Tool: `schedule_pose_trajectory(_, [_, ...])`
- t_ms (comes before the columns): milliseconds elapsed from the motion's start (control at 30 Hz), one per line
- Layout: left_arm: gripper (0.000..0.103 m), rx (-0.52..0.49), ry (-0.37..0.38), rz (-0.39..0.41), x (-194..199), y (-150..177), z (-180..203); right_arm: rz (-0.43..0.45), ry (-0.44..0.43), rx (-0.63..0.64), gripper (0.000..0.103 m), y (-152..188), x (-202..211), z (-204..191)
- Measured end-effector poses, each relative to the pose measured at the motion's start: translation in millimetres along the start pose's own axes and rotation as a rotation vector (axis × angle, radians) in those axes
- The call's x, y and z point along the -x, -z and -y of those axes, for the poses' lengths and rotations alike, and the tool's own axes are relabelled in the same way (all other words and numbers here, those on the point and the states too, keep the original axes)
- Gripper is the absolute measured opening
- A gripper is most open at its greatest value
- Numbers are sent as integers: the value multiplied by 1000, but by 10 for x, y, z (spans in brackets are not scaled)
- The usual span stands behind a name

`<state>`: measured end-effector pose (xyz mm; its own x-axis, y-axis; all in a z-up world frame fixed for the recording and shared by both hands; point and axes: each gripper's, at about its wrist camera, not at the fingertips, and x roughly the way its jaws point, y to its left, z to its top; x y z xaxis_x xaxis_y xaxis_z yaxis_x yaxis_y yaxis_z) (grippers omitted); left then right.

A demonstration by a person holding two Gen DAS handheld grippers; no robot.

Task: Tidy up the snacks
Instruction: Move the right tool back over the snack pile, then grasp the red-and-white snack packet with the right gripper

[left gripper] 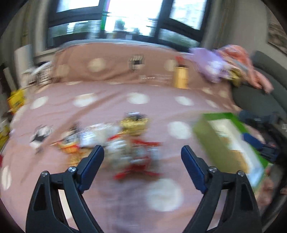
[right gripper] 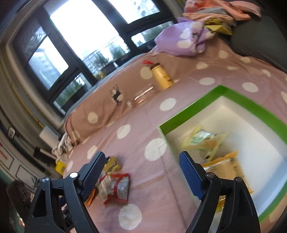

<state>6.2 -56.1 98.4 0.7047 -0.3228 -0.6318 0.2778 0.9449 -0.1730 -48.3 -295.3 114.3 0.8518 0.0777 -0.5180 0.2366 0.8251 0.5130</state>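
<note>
Several snack packets lie on a pink polka-dot bedspread. In the blurred left wrist view a red and white packet point(left gripper: 138, 157) lies just ahead of my open, empty left gripper point(left gripper: 142, 152), with a gold packet point(left gripper: 134, 123) and white packets point(left gripper: 96, 134) behind it. A green box point(left gripper: 227, 143) stands to the right. In the right wrist view my right gripper point(right gripper: 141, 157) is open and empty beside the green box point(right gripper: 242, 100), which holds yellow snack packets point(right gripper: 206, 141). Red and white packets point(right gripper: 116, 186) lie on the bedspread to the lower left.
A yellow bottle point(right gripper: 161, 76) and a clear glass jar point(right gripper: 143, 95) stand further back on the bed. A purple cloth point(right gripper: 183, 39) and pink clothes point(right gripper: 220, 9) lie near a dark cushion point(right gripper: 260, 39). A window is behind the bed.
</note>
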Motion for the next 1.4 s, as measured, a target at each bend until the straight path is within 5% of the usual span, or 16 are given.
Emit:
schedule_pose_trajectory(200, [88,101,-79,-26,-66,30,-459,-31,-12,81,87,182,-188,-200])
schedule_pose_trajectory(833, [88,174,-114,-45,2,-7,-791,-85,-10,139,87,436,-455,-423])
schedule_pose_trajectory(1067, [88,190,-187,-26,57,-27,-938,-113,-12,149,87,485,-494,-464])
schedule_pose_trajectory(1400, [87,261,-124,-105,-90,2,-1074,-218,-114,128,87,534,-640,-595])
